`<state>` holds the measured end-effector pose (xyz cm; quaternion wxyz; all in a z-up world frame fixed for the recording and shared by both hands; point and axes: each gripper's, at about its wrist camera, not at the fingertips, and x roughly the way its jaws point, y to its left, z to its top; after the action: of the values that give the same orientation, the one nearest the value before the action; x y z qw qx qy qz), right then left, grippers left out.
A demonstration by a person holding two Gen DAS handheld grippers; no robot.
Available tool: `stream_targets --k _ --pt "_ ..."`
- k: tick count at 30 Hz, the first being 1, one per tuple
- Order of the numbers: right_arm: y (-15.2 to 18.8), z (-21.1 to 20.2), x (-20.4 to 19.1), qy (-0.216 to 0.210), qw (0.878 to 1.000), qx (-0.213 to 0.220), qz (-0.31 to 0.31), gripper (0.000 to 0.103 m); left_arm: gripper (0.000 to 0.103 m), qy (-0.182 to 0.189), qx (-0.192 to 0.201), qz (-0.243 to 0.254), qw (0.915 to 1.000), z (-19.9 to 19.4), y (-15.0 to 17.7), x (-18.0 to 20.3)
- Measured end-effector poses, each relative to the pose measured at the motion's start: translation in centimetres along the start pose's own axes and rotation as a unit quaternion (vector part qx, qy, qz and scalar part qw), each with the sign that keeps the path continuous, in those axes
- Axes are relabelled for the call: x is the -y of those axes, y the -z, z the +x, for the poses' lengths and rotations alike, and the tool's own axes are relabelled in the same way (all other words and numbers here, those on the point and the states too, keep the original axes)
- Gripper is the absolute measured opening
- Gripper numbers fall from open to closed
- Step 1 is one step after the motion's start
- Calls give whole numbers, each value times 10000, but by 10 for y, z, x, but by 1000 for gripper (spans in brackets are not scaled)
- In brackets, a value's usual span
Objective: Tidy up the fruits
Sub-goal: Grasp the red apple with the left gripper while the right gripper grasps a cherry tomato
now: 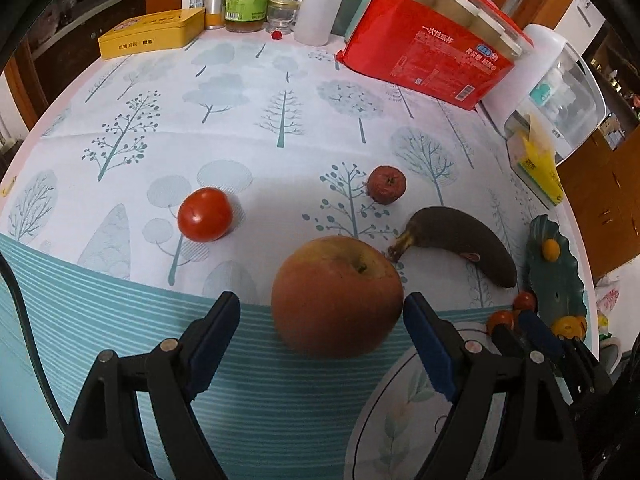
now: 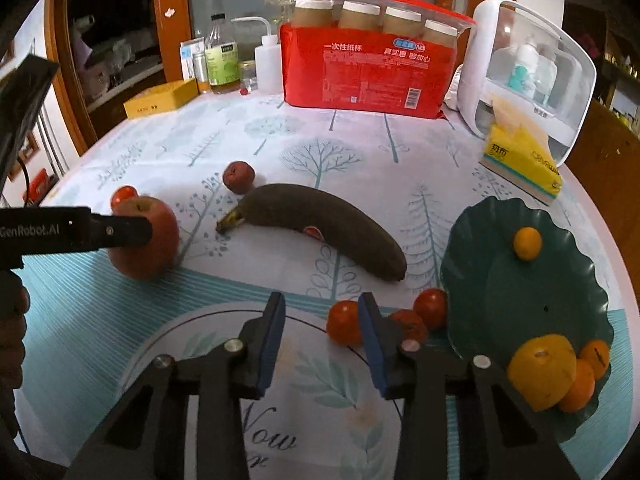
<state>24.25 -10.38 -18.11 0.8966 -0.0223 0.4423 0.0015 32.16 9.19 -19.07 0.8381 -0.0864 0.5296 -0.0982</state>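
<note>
A large red-yellow apple sits on the tablecloth between the fingers of my open left gripper; the right pad is near its side, the left pad apart. It also shows in the right wrist view. A tomato, a small dark red fruit and a brown overripe banana lie beyond. My right gripper is open and empty over the table's front, beside small tomatoes. A green scalloped plate at right holds oranges.
A red pack of paper cups, bottles, a yellow tin, a white appliance and a yellow tissue pack stand at the back. A round printed mat lies under my right gripper.
</note>
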Motion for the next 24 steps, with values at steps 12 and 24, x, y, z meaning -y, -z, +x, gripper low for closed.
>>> stream_targets --k 12,24 --pt "2 16 -1 422 9987 -185 -194 38 83 -161 12 87 9998 18 0 7" --pt "5 20 -14 981 9925 -211 -706 26 71 -151 124 161 9997 21 4 12"
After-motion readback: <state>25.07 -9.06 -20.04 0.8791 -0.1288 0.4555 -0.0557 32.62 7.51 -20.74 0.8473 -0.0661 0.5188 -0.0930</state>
